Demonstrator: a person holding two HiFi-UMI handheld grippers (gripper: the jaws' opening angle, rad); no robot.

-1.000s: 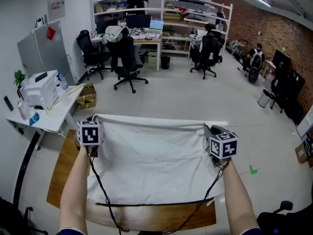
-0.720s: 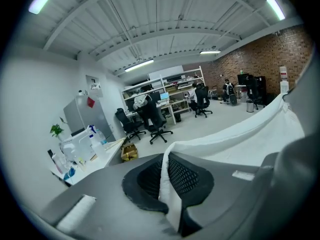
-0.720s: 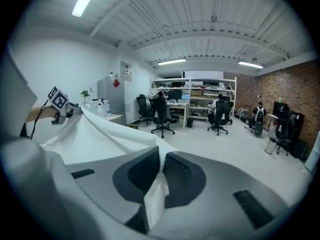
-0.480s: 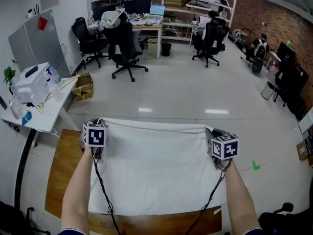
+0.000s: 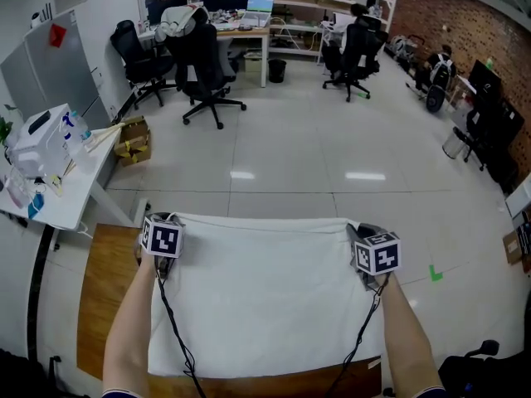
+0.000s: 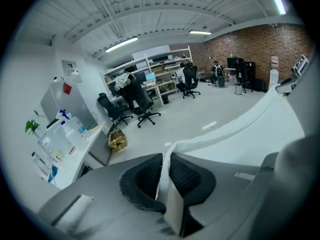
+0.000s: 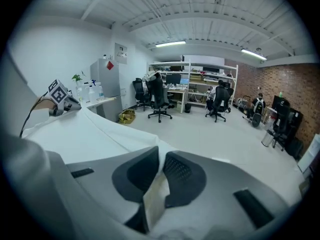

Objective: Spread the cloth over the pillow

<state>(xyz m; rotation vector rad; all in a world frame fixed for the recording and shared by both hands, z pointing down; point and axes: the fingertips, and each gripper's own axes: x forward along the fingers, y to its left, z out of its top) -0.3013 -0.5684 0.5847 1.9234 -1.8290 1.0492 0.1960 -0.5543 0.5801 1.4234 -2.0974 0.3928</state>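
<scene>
White cloth sits pinched in left tongs, jaws just easing open, and right tongs; we want it landing level along the worktop's far edge.

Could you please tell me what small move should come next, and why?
Probably lower both slightly so the white cloth settles. The left claw and right claw pinch its far corners; it stretches over the table, and the left claw's jaws have just been opening.

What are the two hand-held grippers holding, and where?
A white cloth, by its two far corners. The left hand-held gripper pinches one, though its jaws have just been opening slightly; the right hand-held gripper pinches the other.
</scene>
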